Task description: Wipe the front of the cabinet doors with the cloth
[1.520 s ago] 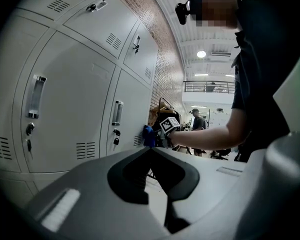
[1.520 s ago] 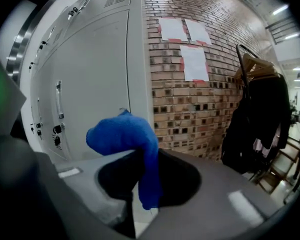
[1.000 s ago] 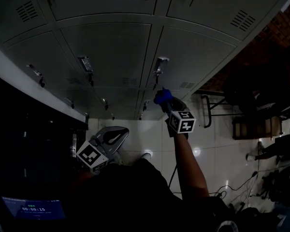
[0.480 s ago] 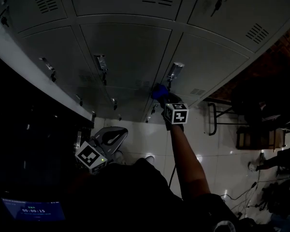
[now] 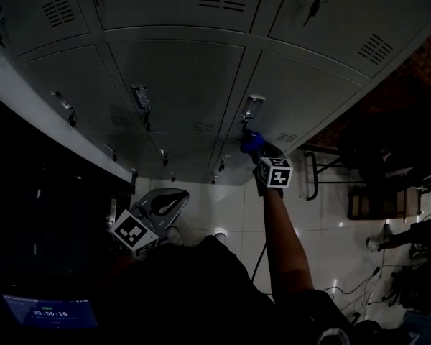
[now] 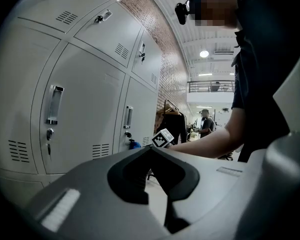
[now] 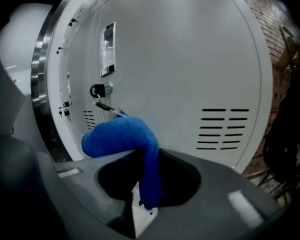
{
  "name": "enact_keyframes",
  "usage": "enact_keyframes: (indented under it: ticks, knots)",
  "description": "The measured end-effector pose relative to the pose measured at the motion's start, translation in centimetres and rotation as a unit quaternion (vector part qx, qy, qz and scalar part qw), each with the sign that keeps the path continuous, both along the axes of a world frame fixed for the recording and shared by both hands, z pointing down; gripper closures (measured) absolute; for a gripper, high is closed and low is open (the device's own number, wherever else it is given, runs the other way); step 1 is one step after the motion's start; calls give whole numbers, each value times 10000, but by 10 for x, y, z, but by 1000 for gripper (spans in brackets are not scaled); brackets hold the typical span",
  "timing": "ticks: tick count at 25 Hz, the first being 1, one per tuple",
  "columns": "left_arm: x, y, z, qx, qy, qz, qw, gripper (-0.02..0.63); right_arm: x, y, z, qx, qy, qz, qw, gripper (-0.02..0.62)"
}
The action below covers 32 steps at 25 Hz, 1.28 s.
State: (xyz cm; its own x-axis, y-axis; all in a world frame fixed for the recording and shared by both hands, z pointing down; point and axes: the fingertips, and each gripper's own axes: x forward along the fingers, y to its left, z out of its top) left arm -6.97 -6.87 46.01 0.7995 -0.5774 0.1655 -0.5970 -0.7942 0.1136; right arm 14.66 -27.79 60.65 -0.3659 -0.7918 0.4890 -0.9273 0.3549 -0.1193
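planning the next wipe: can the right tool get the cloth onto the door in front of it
Probably yes: the right tool holds the cloth close to the door, with nothing between them.

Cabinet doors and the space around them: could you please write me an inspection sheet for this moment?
Surface: grey metal cabinet doors, shut, with vents and handles; key in one lock.
Job's things: blue cloth, bunched near that lock; contact unclear.
Clutter: dark items at right, too dim to name.
Grippers: right gripper shut on the cloth; left gripper shut, empty, held low.
Cables: cables trail over the white floor.
Surroundings: brick wall; a person far off.
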Motion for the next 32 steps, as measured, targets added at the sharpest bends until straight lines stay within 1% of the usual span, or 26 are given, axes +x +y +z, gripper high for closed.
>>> enact_keyframes:
  ticks: [2,5,9,14,16,18,21,24,26,29,32]
  knots:
    - [10,-2,-4,35,71,83,9999,603,21,-1,-1,-3,-19,169,9999,523]
    - [23,-3,-3,21,40,212,9998,603,55,0,-1,-30,-10,462,9989,523]
    - [37,-6,-2,75,72,328,9994,603,109,-1,1,-95,23,1033,9946,523]
    - [50,-7,-2,50,55,413,9991,602,171,2,18,-293,353,1520,9873,523]
    - [52,-7,0,17,27,424,9991,603,189,3,22,-340,423,1660,9846,523]
    - [54,-5,2,-21,-3,421,9991,603,199,6,20,-311,362,1775,9830,523]
    - [58,-5,2,-70,47,420,9991,603,200,13,18,-228,181,1712,9848,523]
    - [61,-9,3,-95,107,420,9990,602,185,18,1,41,8,1567,9876,523]
    - [64,-11,2,-81,117,453,9989,603,168,24,-15,231,-33,1389,9900,523]
    - [67,-13,1,-42,142,504,9986,603,134,40,-41,539,18,954,9940,523]
    - [65,-15,-1,4,157,520,9985,603,97,60,-73,915,10,539,9943,523]
